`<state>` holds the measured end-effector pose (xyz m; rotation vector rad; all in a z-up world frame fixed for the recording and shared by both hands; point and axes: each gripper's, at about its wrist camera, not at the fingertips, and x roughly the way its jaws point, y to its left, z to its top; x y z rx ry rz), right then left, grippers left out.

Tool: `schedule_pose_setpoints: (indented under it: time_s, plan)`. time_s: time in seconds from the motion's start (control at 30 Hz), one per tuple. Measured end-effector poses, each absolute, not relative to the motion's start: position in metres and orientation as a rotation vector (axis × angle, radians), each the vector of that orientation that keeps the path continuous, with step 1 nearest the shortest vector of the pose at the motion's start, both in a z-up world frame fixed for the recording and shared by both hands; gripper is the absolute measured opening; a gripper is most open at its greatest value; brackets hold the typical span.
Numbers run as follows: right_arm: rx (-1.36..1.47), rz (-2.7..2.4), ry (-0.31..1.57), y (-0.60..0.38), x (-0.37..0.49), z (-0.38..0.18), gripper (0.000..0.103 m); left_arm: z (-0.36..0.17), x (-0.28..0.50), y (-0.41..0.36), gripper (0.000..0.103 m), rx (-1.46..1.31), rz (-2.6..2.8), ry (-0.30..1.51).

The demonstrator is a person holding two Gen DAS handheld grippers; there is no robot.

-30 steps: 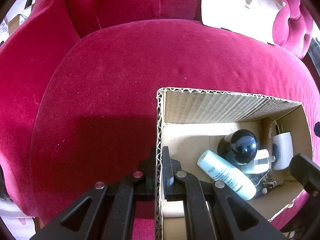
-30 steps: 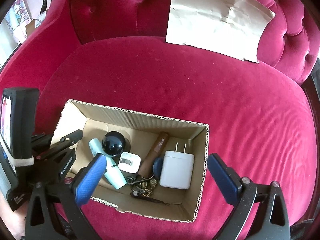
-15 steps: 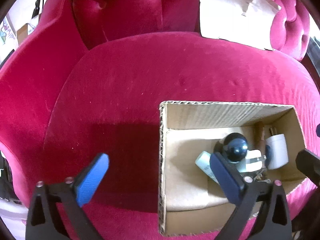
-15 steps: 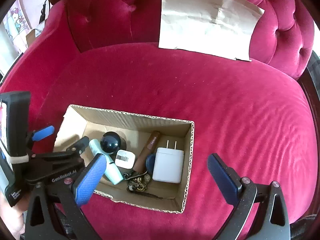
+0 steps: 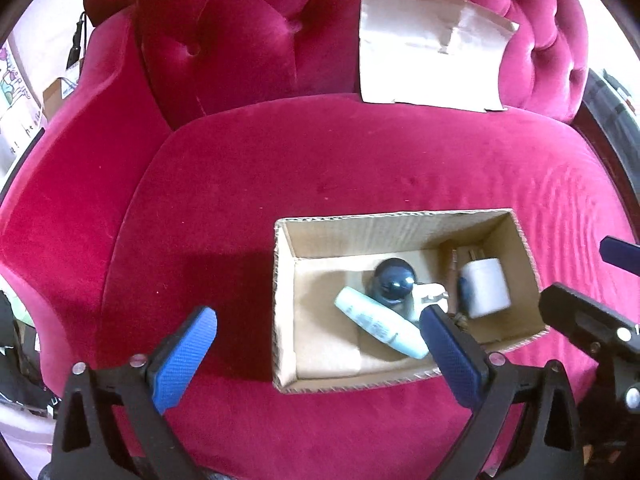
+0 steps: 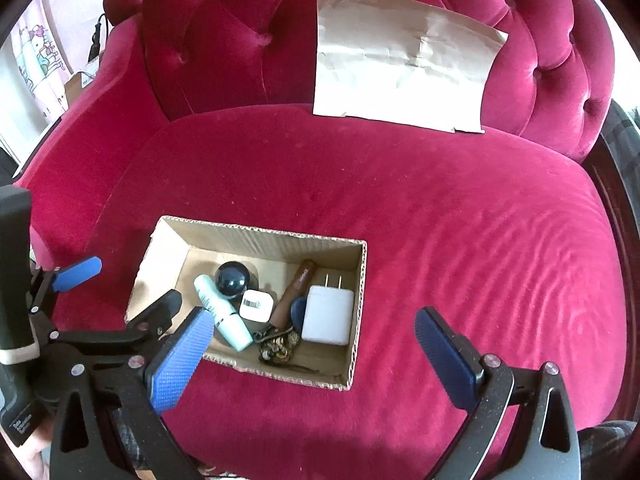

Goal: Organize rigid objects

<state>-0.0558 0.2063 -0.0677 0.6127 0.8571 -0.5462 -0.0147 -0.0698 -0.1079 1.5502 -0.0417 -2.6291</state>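
An open cardboard box (image 5: 277, 300) (image 6: 260, 237) sits on the red velvet sofa seat. Inside lie a pale blue tube (image 5: 380, 326) (image 6: 222, 312), a dark glossy ball (image 5: 394, 282) (image 6: 232, 276), a small white adapter (image 6: 256, 305), a brown stick (image 6: 296, 292), a white plug charger (image 5: 486, 288) (image 6: 328, 314) and a metal trinket (image 6: 278, 344). My left gripper (image 5: 316, 344) (image 6: 120, 292) hangs open above the box's left wall, holding nothing. My right gripper (image 6: 312, 356) (image 5: 600, 280) is open over the box's near right corner, also empty.
A creased beige paper sheet (image 5: 432, 68) (image 6: 400, 80) leans on the tufted sofa back. The padded armrest (image 5: 60, 200) rises at the left. A dark wooden frame (image 6: 624, 200) edges the seat on the right. Bare seat cushion (image 6: 460, 220) spreads right of the box.
The left gripper, shut on the box's left wall a second ago, has let go, opened wide and risen. Both grippers have pulled up and back; the box stays on the seat.
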Motion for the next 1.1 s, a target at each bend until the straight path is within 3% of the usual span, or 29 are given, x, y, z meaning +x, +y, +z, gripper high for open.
schedule_pose_setpoints:
  time_s: [1.1]
  plan:
    - [0.643, -0.556, 0.817, 0.246, -0.112, -0.011, 0.103, -0.054, 0.040, -0.032, 0.103, 1.544, -2.613, 0.020]
